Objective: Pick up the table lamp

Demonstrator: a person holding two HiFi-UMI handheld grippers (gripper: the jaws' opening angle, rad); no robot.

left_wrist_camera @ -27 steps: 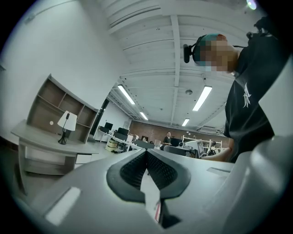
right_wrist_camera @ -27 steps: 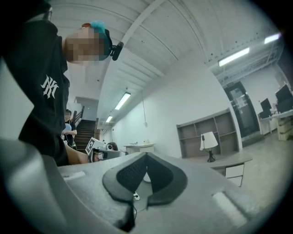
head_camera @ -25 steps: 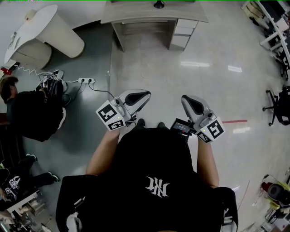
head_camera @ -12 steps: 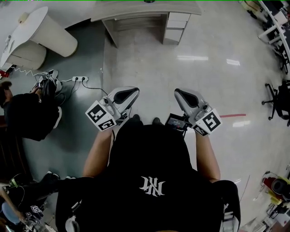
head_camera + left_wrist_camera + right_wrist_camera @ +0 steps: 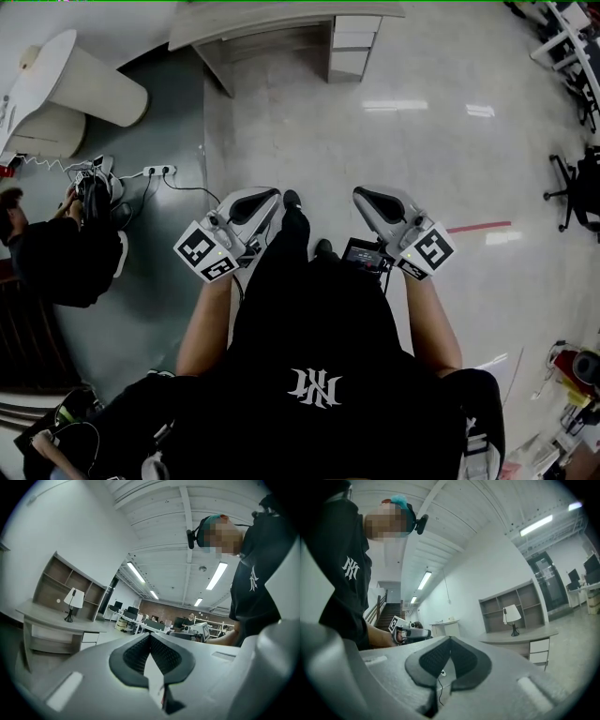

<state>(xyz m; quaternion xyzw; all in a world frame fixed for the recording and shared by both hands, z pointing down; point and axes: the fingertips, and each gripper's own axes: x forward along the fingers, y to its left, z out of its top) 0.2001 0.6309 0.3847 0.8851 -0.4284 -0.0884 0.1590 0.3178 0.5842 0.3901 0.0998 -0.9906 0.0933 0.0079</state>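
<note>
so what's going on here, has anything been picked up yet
Nothing yet. A person on a floor holds a gripper in each hand. The left gripper and the right gripper are both shut with nothing between their jaws, and both point level toward a desk some way off. The table lamp stands upright on that desk, untouched, so the pick-up has not begun.

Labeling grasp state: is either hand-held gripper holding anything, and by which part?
Nothing held: left hand-held gripper and right hand-held gripper are shut, empty; lamp stands on the desk.
</note>
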